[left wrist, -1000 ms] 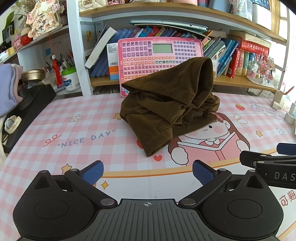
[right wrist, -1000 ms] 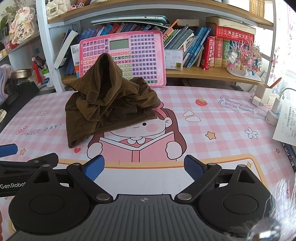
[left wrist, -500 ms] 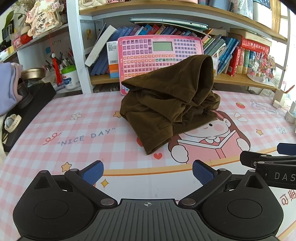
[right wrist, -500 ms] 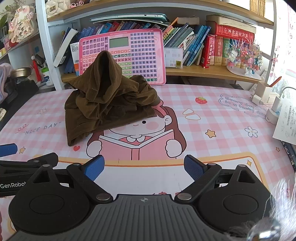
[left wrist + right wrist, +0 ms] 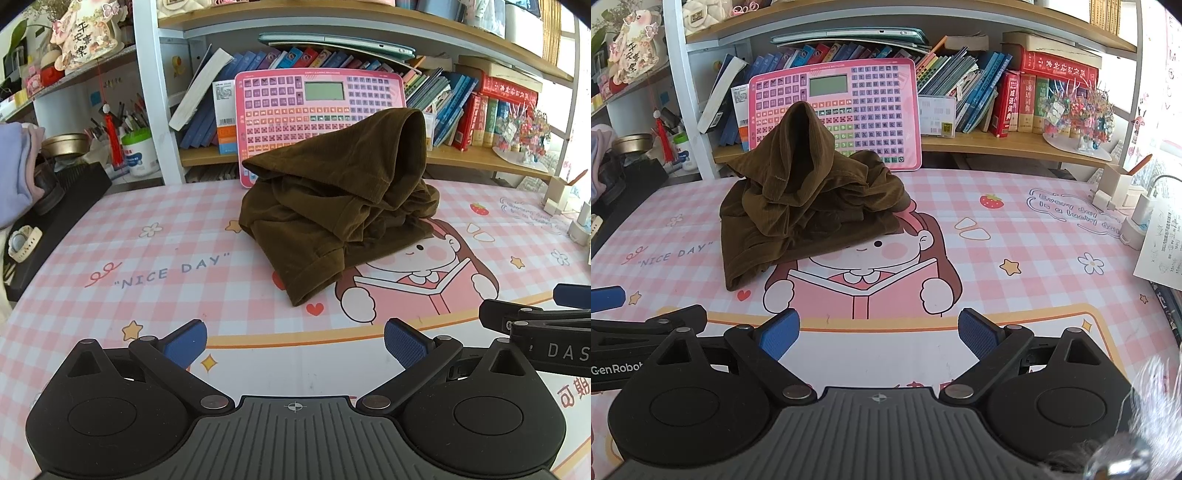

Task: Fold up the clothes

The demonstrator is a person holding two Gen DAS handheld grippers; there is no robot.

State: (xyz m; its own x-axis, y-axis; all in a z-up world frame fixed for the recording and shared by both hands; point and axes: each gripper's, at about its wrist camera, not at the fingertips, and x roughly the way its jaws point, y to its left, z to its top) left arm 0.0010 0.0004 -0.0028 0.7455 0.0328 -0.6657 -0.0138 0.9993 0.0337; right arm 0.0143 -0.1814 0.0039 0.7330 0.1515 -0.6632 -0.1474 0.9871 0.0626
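Observation:
A dark brown corduroy garment [image 5: 332, 206] lies in a crumpled heap on the pink checked desk mat [image 5: 155, 258], with one part standing up in a peak against the toy keyboard. It also shows in the right wrist view [image 5: 809, 199]. My left gripper [image 5: 295, 345] is open and empty, low over the mat's near edge, well short of the garment. My right gripper [image 5: 879, 334] is open and empty, beside the left one, also short of the garment. Each gripper's arm shows at the edge of the other's view.
A pink toy keyboard [image 5: 317, 107] leans on the bookshelf [image 5: 480, 158] behind the garment. A black case [image 5: 55, 206] with a watch sits at the left. Chargers and a paper sheet [image 5: 1160, 247] lie at the right edge. Folded pale clothes [image 5: 14, 170] sit far left.
Both grippers have edged slightly forward toward the garment. The garment has not moved and both grippers stay open.

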